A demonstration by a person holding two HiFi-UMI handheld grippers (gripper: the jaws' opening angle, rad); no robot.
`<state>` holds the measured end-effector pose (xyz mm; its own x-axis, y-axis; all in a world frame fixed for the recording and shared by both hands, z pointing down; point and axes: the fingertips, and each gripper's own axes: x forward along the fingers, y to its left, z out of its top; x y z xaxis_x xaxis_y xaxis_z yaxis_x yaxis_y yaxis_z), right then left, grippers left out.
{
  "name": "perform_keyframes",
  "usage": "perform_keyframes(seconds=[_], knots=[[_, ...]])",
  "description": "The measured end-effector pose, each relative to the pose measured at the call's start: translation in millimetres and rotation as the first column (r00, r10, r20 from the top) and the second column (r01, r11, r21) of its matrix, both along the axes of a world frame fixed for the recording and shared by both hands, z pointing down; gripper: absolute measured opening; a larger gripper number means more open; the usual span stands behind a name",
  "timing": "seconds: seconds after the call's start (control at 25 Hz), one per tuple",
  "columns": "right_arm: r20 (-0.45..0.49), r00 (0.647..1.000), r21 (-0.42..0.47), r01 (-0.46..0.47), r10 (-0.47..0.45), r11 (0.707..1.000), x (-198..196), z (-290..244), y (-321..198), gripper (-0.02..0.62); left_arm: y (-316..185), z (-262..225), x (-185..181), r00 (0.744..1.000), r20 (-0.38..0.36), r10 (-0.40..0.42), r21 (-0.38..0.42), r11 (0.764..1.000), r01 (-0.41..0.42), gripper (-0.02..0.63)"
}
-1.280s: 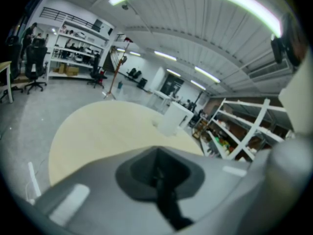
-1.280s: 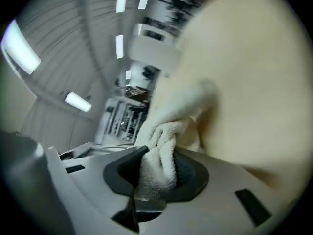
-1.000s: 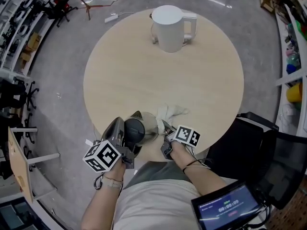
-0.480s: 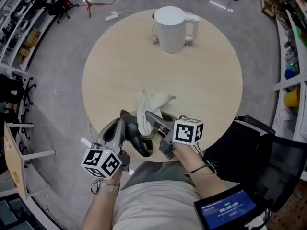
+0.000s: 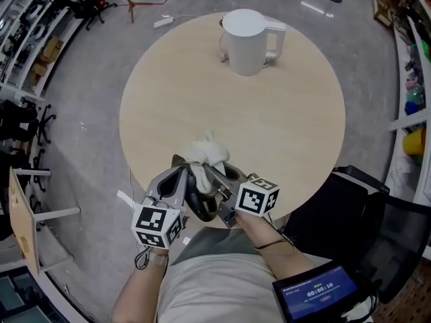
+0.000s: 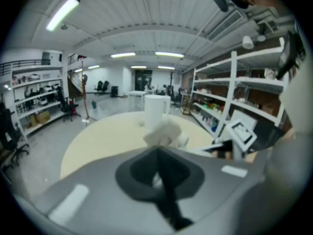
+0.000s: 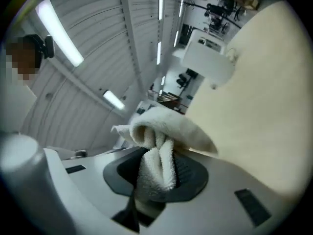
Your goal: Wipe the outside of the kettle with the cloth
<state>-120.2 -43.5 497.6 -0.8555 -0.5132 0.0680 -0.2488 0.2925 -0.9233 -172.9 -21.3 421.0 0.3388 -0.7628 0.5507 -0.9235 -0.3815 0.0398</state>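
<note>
Surface: one round table [image 5: 283, 113], pale wood-grain top, bare except at two spots. Grey polished floor [image 5: 87, 93] all round it.

Room, head view:
- 3 o'clock: white shelving [image 5: 414, 79] with coloured items, too small to identify.
- 9 to 11 o'clock: more racks [image 5: 27, 19], with dark office chairs beside them.
- 4 o'clock: a black chair [image 5: 350, 207], just beside the table edge.
- 5 o'clock: a small lit screen [image 5: 320, 291].

The left gripper view shows a ribbed ceiling with strip lights.

Counts:
- Kettle [image 5: 246, 36]: 1. White, upright, lid on, handle toward 3 o'clock. Stands at 12 o'clock near the far rim.
- Cloth [image 5: 207, 152]: 1. Off-white terry, bunched, at 6 o'clock over the near rim, well apart from the kettle.
- Claws: 2, each with 1 marker cube, left cube [image 5: 158, 225] and right cube [image 5: 258, 195].

Right claw [image 7: 156, 180]: clamped on the cloth. A fold runs down between the pads and the rest bulges past the tips.

Left claw [image 6: 159, 173]: jaws drawn together with nothing between them. Tips sit just beside the cloth, at its 8 o'clock in the head view. I cannot tell whether they touch it.
</note>
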Motion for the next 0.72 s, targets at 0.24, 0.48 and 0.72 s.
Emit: perform_keyframes(seconds=[0.24,0.48,0.72], knots=[[-0.021,0.996,-0.195,-0.086,0.084,0.977,12.5,35.1,3.6,0.112,-1.2,-0.1,-0.8,1.0,0.02,0.004,0.002,1.0,-0.004,-0.003],[-0.11,0.992,-0.352,-0.101,0.066,0.931,24.4,91.3,8.7,0.11,-2.1,-1.2,-2.6,1.0,0.019,-0.006,0.005,1.0,0.005,-0.003],[-0.155,0.987,-0.111,-0.05,0.033,0.993,21.8,50.1,38.9,0.11,-3.3,-0.4,-5.1,0.999,0.041,-0.021,0.021,1.0,0.02,-0.003]])
